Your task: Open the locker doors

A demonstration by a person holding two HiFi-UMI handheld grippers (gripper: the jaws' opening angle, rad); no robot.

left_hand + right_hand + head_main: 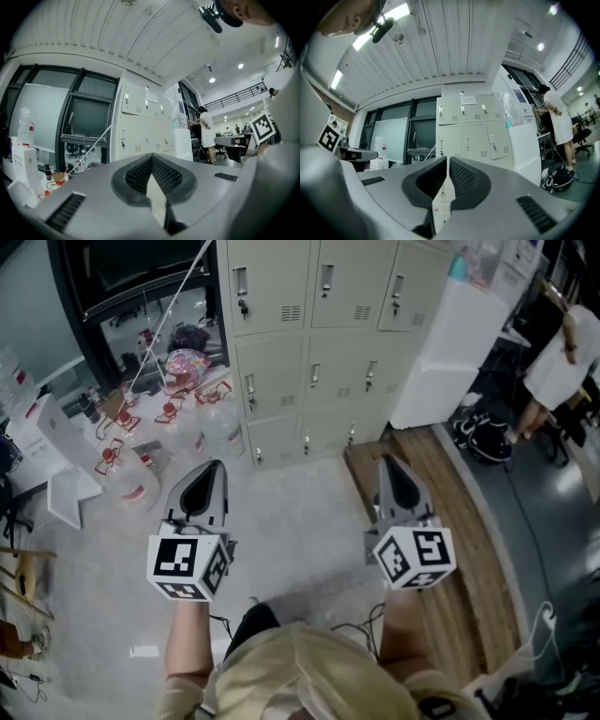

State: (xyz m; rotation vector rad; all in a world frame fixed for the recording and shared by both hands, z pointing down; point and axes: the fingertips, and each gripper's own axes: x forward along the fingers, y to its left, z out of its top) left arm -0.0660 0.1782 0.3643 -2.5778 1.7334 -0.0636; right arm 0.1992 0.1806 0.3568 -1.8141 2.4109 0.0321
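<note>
Nothing opened yet: locker doors [330,357] all closed, far across floor [300,512]. Left gripper [213,468], right gripper [388,463] well short, jaws pressed together, empty. Every door left.

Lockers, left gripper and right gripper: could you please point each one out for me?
lockers [333,371], head view, middle door's face
left gripper [217,465], head view, tip of shut jaws
right gripper [387,462], head view, tip of shut jaws

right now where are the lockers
In the head view the lockers stand at the top centre, doors all shut, with clear water jugs on the floor to their left and a tall white cabinet at their right end.
</note>
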